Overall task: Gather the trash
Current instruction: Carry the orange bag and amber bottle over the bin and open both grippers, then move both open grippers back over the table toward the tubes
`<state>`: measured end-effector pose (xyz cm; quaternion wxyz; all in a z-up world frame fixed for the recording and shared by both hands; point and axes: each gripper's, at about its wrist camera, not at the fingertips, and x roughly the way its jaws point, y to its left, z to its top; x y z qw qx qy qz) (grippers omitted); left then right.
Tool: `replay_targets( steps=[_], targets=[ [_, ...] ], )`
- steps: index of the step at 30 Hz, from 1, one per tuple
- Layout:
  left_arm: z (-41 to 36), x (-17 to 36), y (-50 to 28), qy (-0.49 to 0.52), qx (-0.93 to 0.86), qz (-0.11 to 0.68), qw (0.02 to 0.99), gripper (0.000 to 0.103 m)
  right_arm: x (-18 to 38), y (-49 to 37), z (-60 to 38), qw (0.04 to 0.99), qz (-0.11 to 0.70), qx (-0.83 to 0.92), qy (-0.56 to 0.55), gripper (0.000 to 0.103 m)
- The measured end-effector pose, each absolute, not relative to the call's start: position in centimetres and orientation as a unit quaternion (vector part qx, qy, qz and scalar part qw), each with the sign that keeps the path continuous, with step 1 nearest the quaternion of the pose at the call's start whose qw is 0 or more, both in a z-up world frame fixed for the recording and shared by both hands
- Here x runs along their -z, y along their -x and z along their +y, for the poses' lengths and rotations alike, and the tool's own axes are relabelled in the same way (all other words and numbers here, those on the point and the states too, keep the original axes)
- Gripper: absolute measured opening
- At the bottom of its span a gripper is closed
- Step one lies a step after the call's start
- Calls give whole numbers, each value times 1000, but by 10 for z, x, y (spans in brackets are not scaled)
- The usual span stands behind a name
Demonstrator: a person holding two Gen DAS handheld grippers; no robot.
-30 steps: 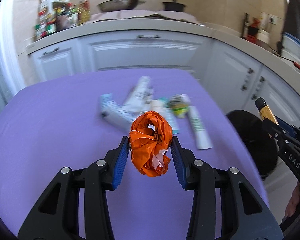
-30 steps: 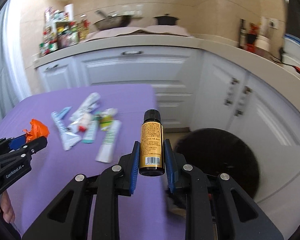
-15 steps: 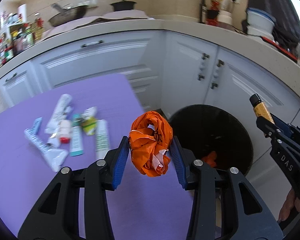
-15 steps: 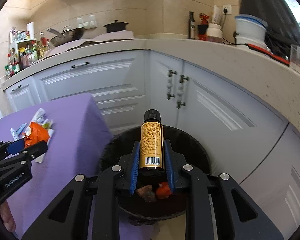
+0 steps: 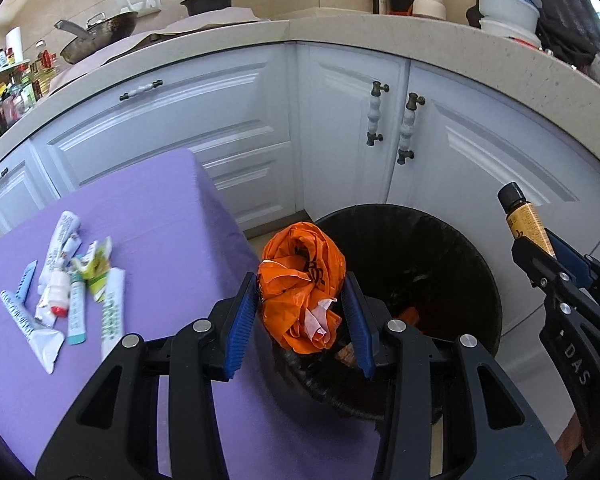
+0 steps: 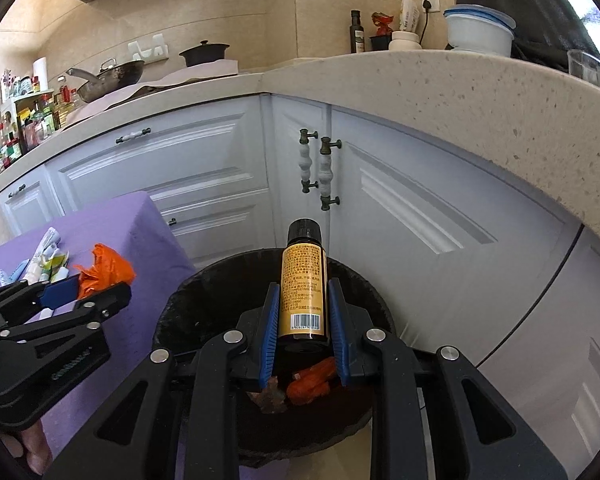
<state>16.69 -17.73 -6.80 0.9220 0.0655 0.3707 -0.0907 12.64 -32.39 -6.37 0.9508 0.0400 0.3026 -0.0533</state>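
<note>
The amber bottle (image 6: 303,286) is pinched upright between the pads of the right gripper (image 6: 303,322), its long axis running toward twelve o'clock, cap up. Directly beneath it, the black trash bin (image 6: 188,300) is seen open. The crumpled orange bag (image 5: 302,286) is clamped in the left gripper (image 5: 302,314) over the bin's rim at nine o'clock, beside the purple table (image 5: 148,208). The right gripper is judged better centred for release; tubes (image 5: 64,292) are left at ten o'clock.
</note>
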Motion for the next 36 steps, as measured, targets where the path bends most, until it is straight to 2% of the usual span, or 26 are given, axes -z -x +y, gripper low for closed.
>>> replay_targets(
  steps=[7,9,11,13,18,21,36],
  targets=[
    [-194,78,-184,-70,87,385,916,43,74,-141,-335,949,307,49,-44,25],
    [-195,80,-187,-68,85,391,914,43,78,-143,-338,949,308,53,-47,37],
    [-194,80,-188,-65,85,393,913,45,79,-142,-341,949,307,59,-52,42],
    [-192,79,-187,-64,83,389,915,55,79,-139,-343,949,305,59,-57,43],
    [-190,76,-183,-61,83,385,917,57,77,-133,-342,949,302,63,-58,44],
    [-188,75,-180,-60,85,383,918,63,73,-129,-340,950,299,64,-57,44],
    [-164,52,-162,-49,82,359,929,66,57,-120,-330,954,288,69,-48,46]
  ],
)
